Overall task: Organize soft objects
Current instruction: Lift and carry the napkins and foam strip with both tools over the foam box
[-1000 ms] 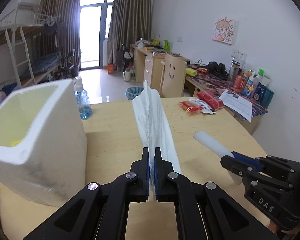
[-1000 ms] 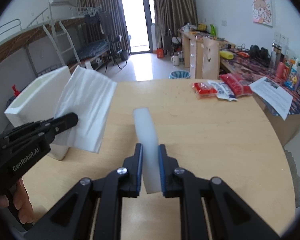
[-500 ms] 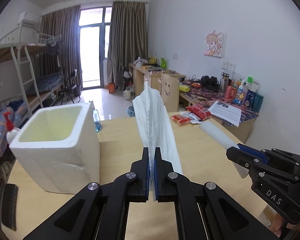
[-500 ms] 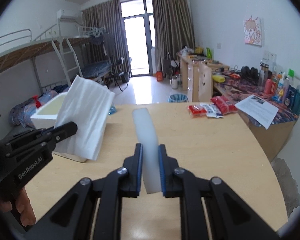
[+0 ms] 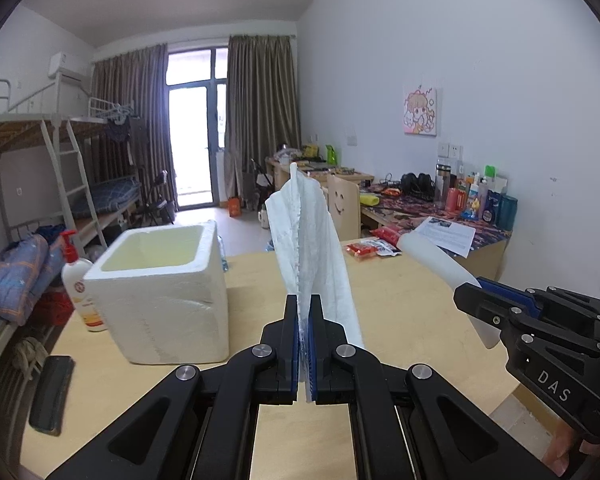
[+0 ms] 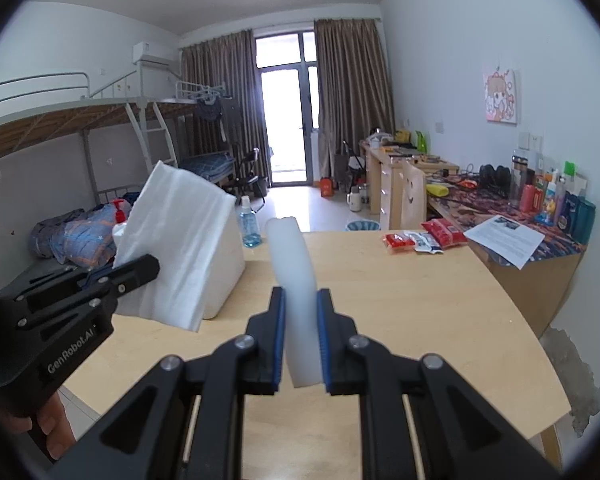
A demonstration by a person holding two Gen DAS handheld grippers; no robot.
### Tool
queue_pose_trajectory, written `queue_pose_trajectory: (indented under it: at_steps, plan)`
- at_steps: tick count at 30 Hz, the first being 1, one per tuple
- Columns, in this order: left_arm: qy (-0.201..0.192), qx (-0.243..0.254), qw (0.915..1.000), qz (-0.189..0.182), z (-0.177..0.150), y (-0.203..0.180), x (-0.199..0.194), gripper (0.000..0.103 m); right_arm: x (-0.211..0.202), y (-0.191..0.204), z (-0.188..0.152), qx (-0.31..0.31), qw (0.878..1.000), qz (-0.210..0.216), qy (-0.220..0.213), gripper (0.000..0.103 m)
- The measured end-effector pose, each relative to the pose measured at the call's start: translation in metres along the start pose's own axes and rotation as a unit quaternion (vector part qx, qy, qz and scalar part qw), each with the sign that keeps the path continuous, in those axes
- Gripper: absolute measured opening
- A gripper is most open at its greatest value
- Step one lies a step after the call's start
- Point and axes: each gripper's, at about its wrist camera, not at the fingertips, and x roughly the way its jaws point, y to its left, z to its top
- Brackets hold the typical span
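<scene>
Left wrist view: a folded tissue sheet [image 5: 312, 248] is pinched edge-on by the left gripper [image 5: 304, 344], clear of the table [image 5: 400, 292]. A foam strip [image 6: 294, 272] is clamped by the right gripper [image 6: 300, 344]. Both are judged light and limp; holds near the ends are advised.
</scene>
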Motion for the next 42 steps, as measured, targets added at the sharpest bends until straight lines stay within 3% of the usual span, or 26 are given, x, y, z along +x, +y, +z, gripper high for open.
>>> queue_pose_trajectory:
  at_steps: [12, 28, 42]
  plan:
    - [-0.015, -0.012, 0.9996, 0.021, -0.015, 0.013, -0.027, 0.003, -0.007, 0.008, -0.005, -0.010, 1.000, 0.011, -0.012, 0.018]
    - [-0.028, -0.054, 0.9916, 0.114, -0.021, 0.094, -0.051, 0.003, 0.032, 0.076, 0.000, -0.044, 0.994, 0.100, 0.000, 0.018]
    - [-0.028, -0.073, 0.9870, 0.141, -0.026, 0.134, -0.056, 0.003, 0.045, 0.110, 0.005, -0.065, 0.990, 0.128, 0.004, 0.018]
